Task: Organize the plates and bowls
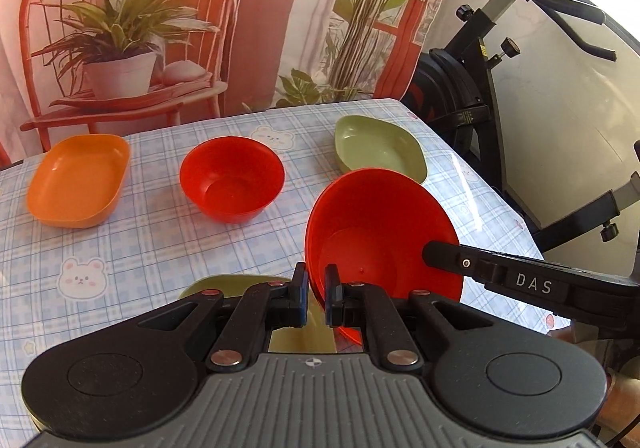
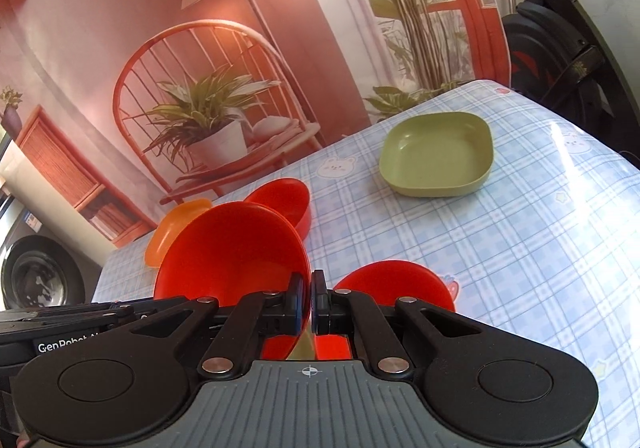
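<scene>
Both grippers point steeply down over the table [image 1: 140,248]. The left gripper [image 1: 316,290] clenches the rim of a tilted red bowl [image 1: 380,232]. The right gripper [image 2: 307,298] pinches probably the same bowl's rim, at 9 o'clock from a second red bowl [image 2: 394,282].

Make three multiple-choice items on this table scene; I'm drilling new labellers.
1. The orange dish lies: A left of the resting red bowl; B right of it; C inside it.
2. The far-corner dish is: A blue; B green; C white.
3. The left gripper is: A open; B shut on the tilted red bowl; C shut on nothing.

1A: it sits at the table's left end.
2B: pale green throughout.
3B: the bowl's rim stands between the closed jaws.
</scene>
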### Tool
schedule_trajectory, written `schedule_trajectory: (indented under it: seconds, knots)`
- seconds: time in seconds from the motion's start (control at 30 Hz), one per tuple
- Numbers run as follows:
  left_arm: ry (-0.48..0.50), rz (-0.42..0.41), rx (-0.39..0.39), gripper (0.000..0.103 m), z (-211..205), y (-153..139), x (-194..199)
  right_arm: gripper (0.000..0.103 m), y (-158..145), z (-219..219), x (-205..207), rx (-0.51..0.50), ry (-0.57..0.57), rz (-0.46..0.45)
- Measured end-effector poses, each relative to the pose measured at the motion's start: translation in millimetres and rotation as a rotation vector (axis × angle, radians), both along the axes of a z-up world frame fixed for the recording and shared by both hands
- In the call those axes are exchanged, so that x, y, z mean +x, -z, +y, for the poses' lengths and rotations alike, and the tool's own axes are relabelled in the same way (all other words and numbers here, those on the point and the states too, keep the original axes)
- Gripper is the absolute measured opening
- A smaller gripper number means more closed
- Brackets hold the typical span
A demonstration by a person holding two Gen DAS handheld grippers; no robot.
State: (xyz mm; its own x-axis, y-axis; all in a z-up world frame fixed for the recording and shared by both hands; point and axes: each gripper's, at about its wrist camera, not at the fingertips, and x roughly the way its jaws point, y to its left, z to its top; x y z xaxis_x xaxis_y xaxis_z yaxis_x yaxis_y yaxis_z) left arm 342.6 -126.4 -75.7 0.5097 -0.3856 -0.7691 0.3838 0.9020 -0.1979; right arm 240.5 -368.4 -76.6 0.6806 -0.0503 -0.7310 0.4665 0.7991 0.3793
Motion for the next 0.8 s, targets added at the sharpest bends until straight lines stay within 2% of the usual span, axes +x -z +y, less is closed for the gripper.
schedule_trajectory:
  seconds: [0.27, 0.47, 0.8]
  knots:
    - [0.066, 0.049, 0.078, 0.009, -47.7, 29.3, 13.9, 0.004, 30.7, -34.6, -20.2, 0.017, 0.076, 0.052]
    - [0.08, 0.072, 0.12, 0.009, -55.7, 45.6, 17.7, 0.004, 50.2, -44.2, -26.8, 0.051, 0.091, 0.073]
    - [0.098, 0.08, 0.187, 0.01, -63.3, 57.9, 20.8, 0.004, 59.7, -48.1, -28.8, 0.064, 0.098, 0.085]
